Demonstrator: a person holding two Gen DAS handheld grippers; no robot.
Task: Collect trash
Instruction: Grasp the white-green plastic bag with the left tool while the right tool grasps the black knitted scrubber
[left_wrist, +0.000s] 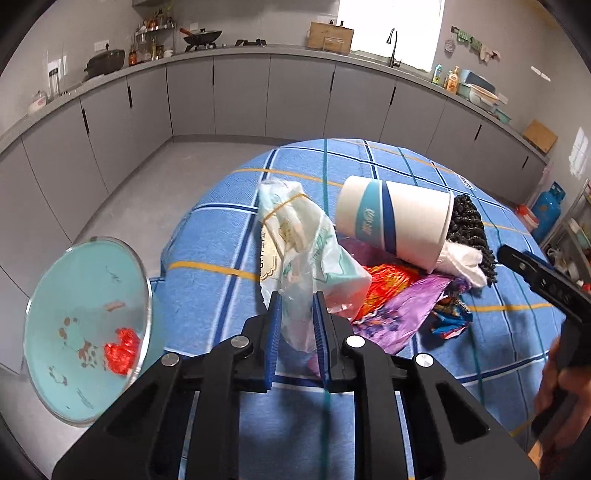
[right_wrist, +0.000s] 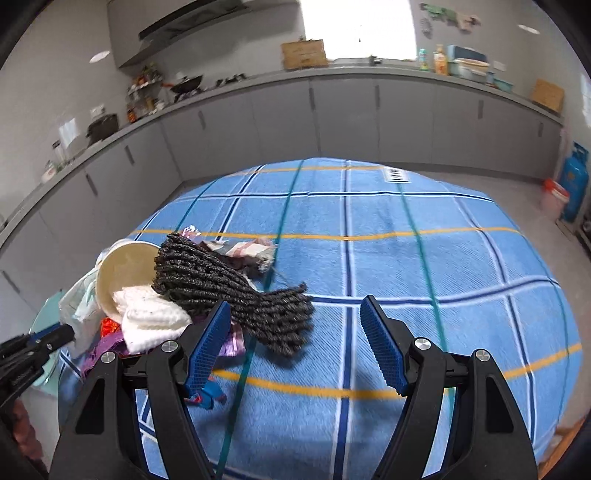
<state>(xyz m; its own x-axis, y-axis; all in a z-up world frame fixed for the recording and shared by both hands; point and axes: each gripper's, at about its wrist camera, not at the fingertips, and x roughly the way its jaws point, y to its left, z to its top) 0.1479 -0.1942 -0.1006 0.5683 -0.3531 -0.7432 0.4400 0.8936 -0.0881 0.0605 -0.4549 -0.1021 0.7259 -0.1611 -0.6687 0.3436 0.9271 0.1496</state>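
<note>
My left gripper (left_wrist: 296, 301) is shut on a crumpled clear and pale green plastic bag (left_wrist: 303, 243) and holds it over the table's left side. Behind it a white and blue paper cup (left_wrist: 395, 221) lies on its side on red (left_wrist: 384, 284) and purple wrappers (left_wrist: 402, 310), with white tissue (left_wrist: 465, 262) and a black braided bundle (left_wrist: 469, 225) at its mouth. My right gripper (right_wrist: 295, 308) is open and empty, just right of the black bundle (right_wrist: 229, 288), the cup (right_wrist: 125, 273) and the tissue (right_wrist: 151, 317).
A blue checked cloth (right_wrist: 406, 280) covers the round table. A teal bin with a clear rim (left_wrist: 88, 328), holding a red wrapper (left_wrist: 122, 350), stands on the floor left of the table. Grey cabinets line the walls; a blue gas cylinder (right_wrist: 572, 177) stands right.
</note>
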